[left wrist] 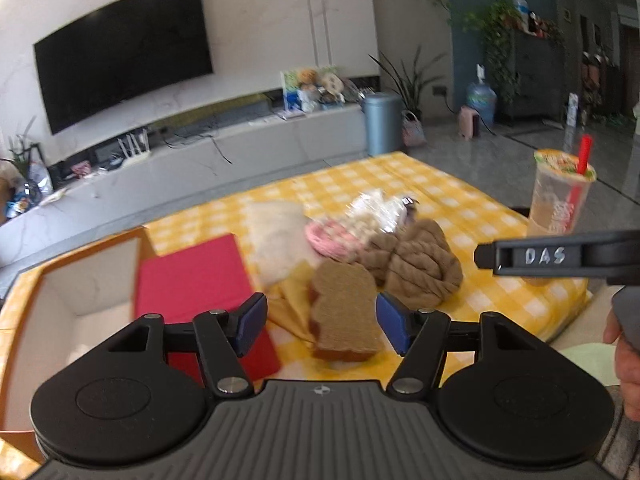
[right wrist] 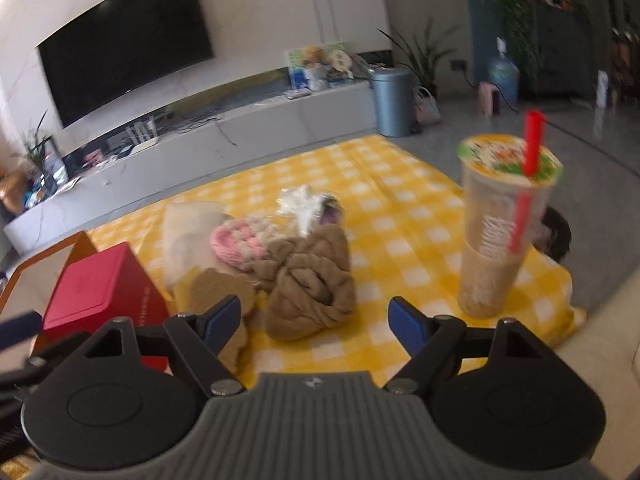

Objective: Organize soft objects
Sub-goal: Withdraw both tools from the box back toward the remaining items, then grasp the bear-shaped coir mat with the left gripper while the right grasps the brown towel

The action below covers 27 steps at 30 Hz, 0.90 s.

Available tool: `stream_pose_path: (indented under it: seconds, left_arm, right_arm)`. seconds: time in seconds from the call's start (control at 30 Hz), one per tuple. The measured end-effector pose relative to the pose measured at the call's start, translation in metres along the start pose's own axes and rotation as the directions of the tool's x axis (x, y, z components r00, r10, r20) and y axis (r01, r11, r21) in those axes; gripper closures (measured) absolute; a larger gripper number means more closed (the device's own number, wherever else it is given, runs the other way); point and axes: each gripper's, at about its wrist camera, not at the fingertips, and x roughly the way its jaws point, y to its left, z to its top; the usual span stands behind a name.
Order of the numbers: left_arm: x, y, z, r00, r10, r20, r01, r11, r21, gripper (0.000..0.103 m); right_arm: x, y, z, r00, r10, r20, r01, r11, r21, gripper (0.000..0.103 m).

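Observation:
A pile of soft things lies on the yellow checked cloth (left wrist: 460, 200): a brown toast-shaped cushion (left wrist: 344, 316), a brown knotted plush (left wrist: 416, 264), a pink knitted piece (left wrist: 328, 236), a white pouch (left wrist: 276, 236) and a clear crinkly bag (left wrist: 376, 204). My left gripper (left wrist: 322, 322) is open and empty, its blue pads either side of the toast cushion and just short of it. My right gripper (right wrist: 316, 324) is open and empty, just in front of the brown knotted plush (right wrist: 308, 288). The toast cushion (right wrist: 220, 292) lies to its left.
An open orange box with a white inside (left wrist: 80, 292) stands at the left, a red box (left wrist: 196, 280) beside it. A tall drink cup with a red straw (right wrist: 500, 224) stands at the right near the cloth's edge. A TV wall and low cabinet lie beyond.

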Motion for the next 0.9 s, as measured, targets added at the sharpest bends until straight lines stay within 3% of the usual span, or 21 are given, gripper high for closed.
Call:
stream_pose_path:
  seconds: [0.17,0.37,0.7,0.77,0.9]
  left_arm:
    - [0.043,-0.028,-0.016,0.997,-0.007,-0.079,0.013,0.998,0.069,0.029]
    - [0.089,-0.035,-0.029,0.984,-0.014,-0.176,0.024,0.998,0.052,0.025]
    - [0.115,-0.034,-0.036,0.988,-0.032,-0.151,0.033,0.999,0.001,0.012]
    - [0.115,-0.037,-0.038,0.990,-0.010,-0.138,0.014,0.999,0.032,0.010]
    - [0.117,-0.035,-0.042,0.990,0.069,-0.123,-0.065,0.997,0.035,0.010]
  right_arm:
    - [0.020,-0.022,-0.005,0.996,0.081,-0.042,-0.078,0.994,0.072,0.023]
    - [0.037,-0.027,-0.006,0.991,0.060,-0.118,-0.048,0.993,0.105,0.023]
    - [0.063,-0.040,-0.005,0.979,0.081,-0.185,-0.047,0.983,0.178,0.019]
    - [0.066,-0.043,-0.005,0.978,0.096,-0.186,-0.056,0.976,0.211,0.014]
    - [0.069,-0.045,-0.006,0.976,0.081,-0.204,-0.034,0.974,0.225,0.014]
